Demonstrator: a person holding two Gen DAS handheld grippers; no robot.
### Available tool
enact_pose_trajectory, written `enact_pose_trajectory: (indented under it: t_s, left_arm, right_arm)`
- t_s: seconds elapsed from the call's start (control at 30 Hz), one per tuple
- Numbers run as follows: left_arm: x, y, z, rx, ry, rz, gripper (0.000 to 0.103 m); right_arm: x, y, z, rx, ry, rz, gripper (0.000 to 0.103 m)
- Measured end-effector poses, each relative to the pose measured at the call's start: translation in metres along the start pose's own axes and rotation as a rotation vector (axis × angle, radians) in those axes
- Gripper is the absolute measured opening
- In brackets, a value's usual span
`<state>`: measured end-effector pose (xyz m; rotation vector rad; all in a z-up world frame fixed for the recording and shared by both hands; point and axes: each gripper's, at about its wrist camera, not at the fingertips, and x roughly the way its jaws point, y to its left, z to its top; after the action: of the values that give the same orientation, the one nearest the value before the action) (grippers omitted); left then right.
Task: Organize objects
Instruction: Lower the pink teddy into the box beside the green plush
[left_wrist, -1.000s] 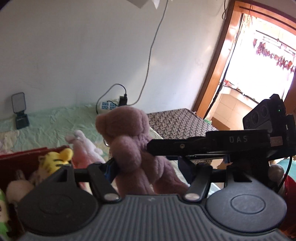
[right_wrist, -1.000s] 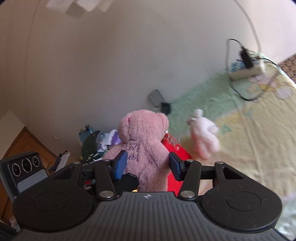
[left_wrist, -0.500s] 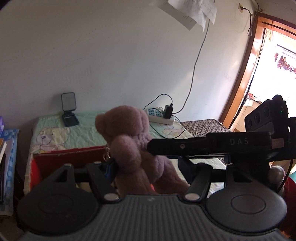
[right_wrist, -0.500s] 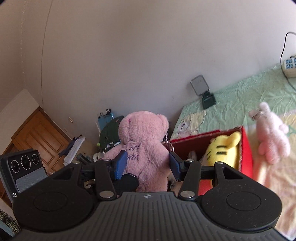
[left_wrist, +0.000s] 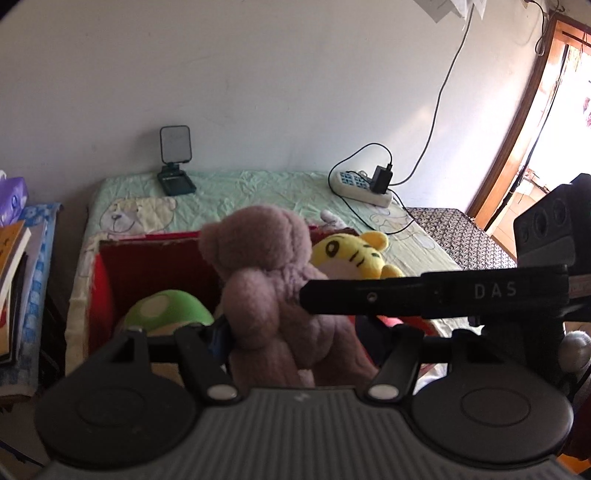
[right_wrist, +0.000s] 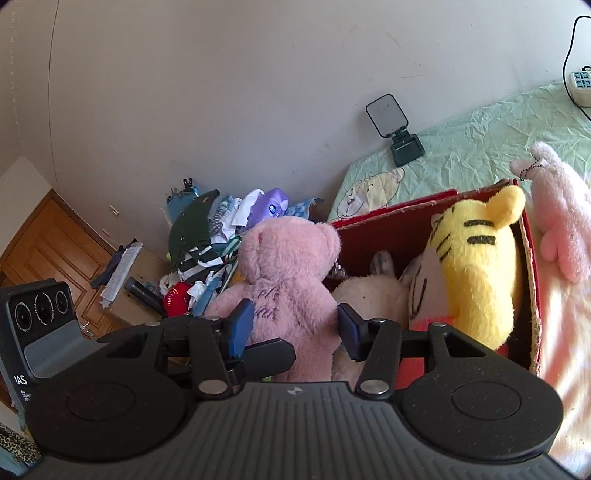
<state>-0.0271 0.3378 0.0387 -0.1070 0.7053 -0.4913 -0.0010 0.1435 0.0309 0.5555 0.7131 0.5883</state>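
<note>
A pink teddy bear (left_wrist: 266, 266) hangs upright between both grippers, in front of and above an open red box (left_wrist: 147, 243). My left gripper (left_wrist: 295, 332) is shut on its lower body. My right gripper (right_wrist: 293, 328) is shut on the bear (right_wrist: 288, 266) with its blue pads (right_wrist: 240, 325) pressing the back. In the left wrist view the right gripper's arm crosses from the right. The red box (right_wrist: 391, 210) holds a yellow tiger (right_wrist: 476, 258), a green mushroom plush (left_wrist: 166, 306) and a white plush.
The box sits on a bed with a green sheet (left_wrist: 258, 188). A pink bunny (right_wrist: 561, 214) lies just right of the box. A phone stand (left_wrist: 175, 162) and a power strip (left_wrist: 360, 186) are by the wall. Clothes and books (right_wrist: 207, 236) pile up left of the bed.
Both grippers have carried the bear sideways and a little down towards the red box, which now lies right behind and below it. Both grips are unchanged.
</note>
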Motion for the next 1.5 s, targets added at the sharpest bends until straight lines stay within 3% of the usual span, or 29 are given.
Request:
enact_pose_trajectory:
  t_s: [0.2,0.83,1.0,1.2,1.5]
  left_arm:
    - [0.009,-0.002,0.001,-0.004,-0.001,-0.009,0.067]
    - [0.008,0.045,-0.011,-0.061,0.030,0.145,0.068]
    - [0.016,0.033,-0.010,-0.028,0.039,0.151,0.068]
    - [0.027,0.014,-0.009,0.038,0.053,0.154,0.073]
    - [0.028,0.029,-0.007,0.019,0.092,0.228,0.078]
  right_arm:
    - [-0.001,0.000,0.000,-0.018,-0.023,-0.028,0.053]
    - [0.068,0.016,-0.001,-0.042,0.089,-0.011,0.053]
    - [0.061,0.004,0.000,-0.006,0.100,-0.022,0.053]
    - [0.045,-0.016,-0.001,0.052,0.093,-0.040,0.044]
    - [0.069,-0.010,-0.003,0.079,0.119,-0.007,0.046]
